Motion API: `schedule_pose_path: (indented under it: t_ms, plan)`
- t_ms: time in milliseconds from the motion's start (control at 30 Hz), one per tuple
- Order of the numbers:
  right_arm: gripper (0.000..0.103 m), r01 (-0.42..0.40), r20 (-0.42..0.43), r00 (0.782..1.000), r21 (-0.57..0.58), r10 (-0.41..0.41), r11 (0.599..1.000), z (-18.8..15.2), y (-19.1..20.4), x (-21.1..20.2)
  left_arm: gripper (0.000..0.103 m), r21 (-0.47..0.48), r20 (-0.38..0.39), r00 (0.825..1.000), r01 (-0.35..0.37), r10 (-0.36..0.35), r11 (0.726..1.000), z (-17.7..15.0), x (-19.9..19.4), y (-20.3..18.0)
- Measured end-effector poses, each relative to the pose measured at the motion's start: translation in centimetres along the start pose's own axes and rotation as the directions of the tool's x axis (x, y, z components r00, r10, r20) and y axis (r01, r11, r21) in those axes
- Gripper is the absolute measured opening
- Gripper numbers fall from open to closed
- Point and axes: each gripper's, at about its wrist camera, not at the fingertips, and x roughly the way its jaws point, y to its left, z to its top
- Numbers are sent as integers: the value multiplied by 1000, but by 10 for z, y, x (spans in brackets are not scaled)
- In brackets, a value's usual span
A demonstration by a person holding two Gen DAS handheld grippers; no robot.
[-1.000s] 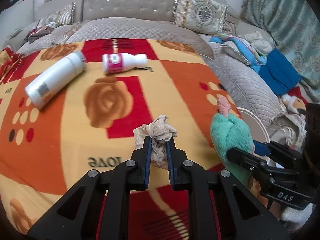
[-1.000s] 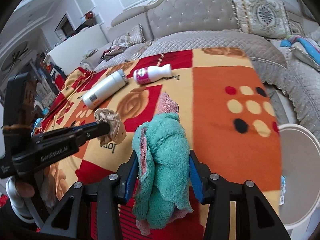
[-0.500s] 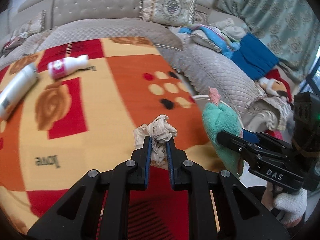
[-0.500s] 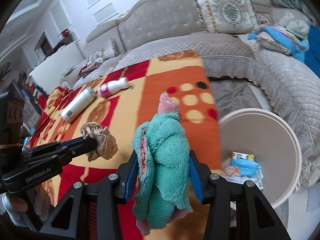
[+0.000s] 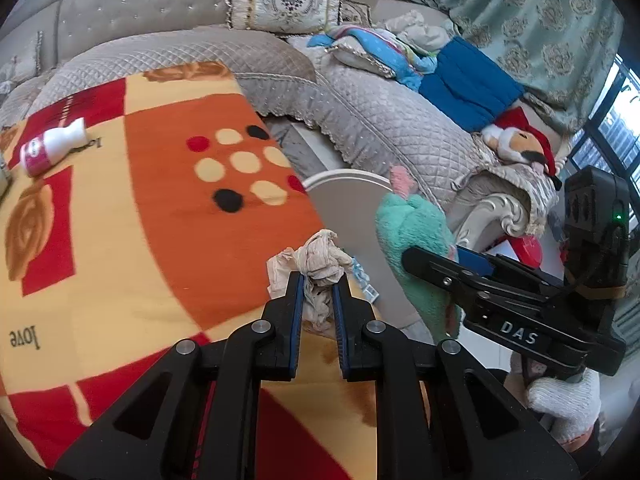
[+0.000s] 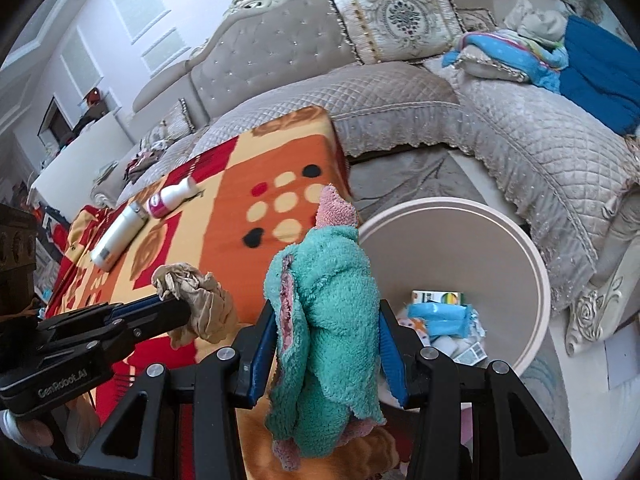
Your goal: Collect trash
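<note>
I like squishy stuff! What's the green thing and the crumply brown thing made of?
The green cloth looks like soft, fluffy fleece or terry: fuzzy loops, with a pink edge. The brown wad looks like thin crumpled paper, perhaps a used napkin: matte, with sharp creases.

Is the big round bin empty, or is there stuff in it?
Not empty. The round bin already holds a blue packet and small boxes at its bottom.

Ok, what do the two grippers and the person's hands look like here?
Both are black plastic with blue finger pads and silver screws. The left gripper reads "GenRobot.AI", the right gripper "DAS", with a green light on its camera block. The right hand wears a white knit glove.
</note>
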Motion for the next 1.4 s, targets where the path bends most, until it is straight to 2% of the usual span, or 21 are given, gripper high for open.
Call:
schedule_pose_path:
  t_ms: [500,767,1067,1133,1200,1233,1300,1400]
  plan:
    - [46,70,-63,996,104,-64,992,-13,-62,20,12,11,-70,995,71,-70,997,8,50,-41]
    - [46,103,-95,992,196,-85,975,-22,-97,38,12,4,-100,990,102,-101,995,11,70,-45]
    - [50,131,-106,989,254,-107,958,-24,-113,48,13,-8,-101,983,155,-155,988,12,77,-43]
    - [51,126,-106,989,261,-102,957,-25,-115,49,19,-5,-103,981,164,-164,986,12,78,-45]
    - [52,118,-101,990,266,-94,957,-25,-114,49,40,-3,-96,982,161,-160,987,13,77,-46]
    - [55,114,-96,991,272,-91,956,-25,-114,48,44,-4,-92,982,163,-163,987,12,76,-45]
    - [65,108,-87,992,287,-87,952,-24,-116,47,47,-3,-85,983,163,-163,987,12,73,-44]
    - [66,107,-78,993,293,-88,950,-24,-115,43,47,8,-72,987,147,-146,989,10,67,-43]
